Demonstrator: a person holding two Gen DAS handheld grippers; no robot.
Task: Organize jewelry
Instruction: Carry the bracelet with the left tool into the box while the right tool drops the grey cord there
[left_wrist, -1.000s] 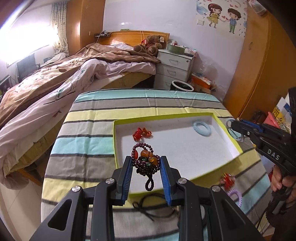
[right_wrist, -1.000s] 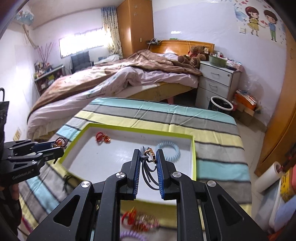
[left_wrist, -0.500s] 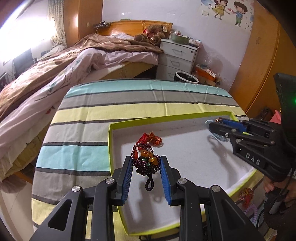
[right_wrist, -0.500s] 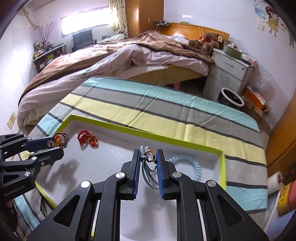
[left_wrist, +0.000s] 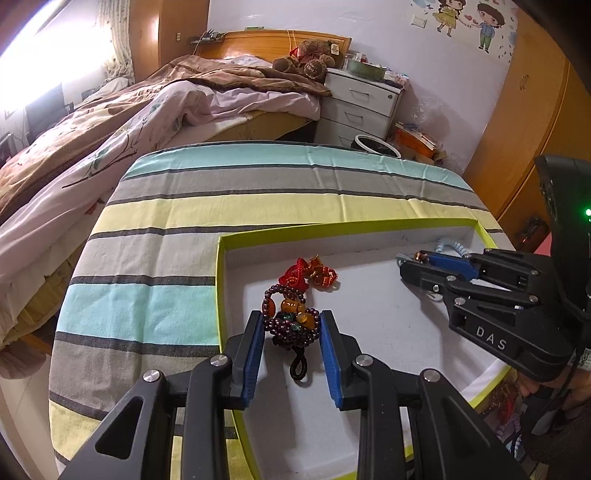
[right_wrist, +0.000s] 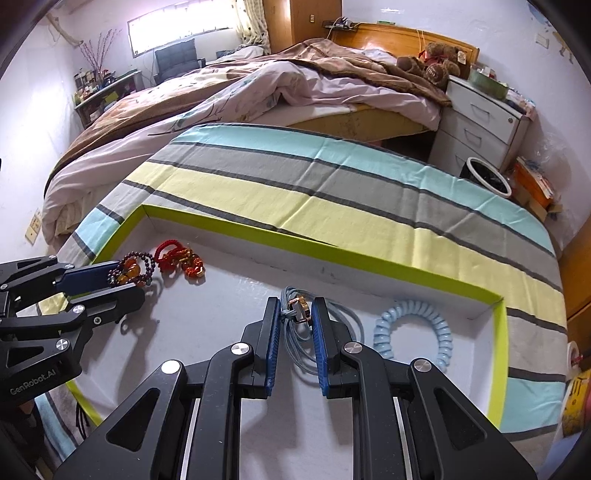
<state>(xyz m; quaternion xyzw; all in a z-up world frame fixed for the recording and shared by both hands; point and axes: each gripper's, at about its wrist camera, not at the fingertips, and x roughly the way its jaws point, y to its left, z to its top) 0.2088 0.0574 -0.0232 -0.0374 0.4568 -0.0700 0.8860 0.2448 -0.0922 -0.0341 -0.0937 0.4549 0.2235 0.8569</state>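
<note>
the left tongs (left_wrist: 291, 332) pinch a purple bead bracelet (left_wrist: 290, 321) low in the frame's centre, over the white tray (left_wrist: 369, 236), just below a red knot charm (left_wrist: 314, 271). the right tongs (right_wrist: 293, 325) pinch a grey cord necklace (right_wrist: 295, 314) beside a pale blue coil band (right_wrist: 412, 332).

Each camera sits close behind its own claw, looking forward and down into the white tray (left_wrist: 369, 317). Both views share the tray (right_wrist: 221, 332), striped cloth (right_wrist: 332, 192) and bed (left_wrist: 147, 110) beyond.
</note>
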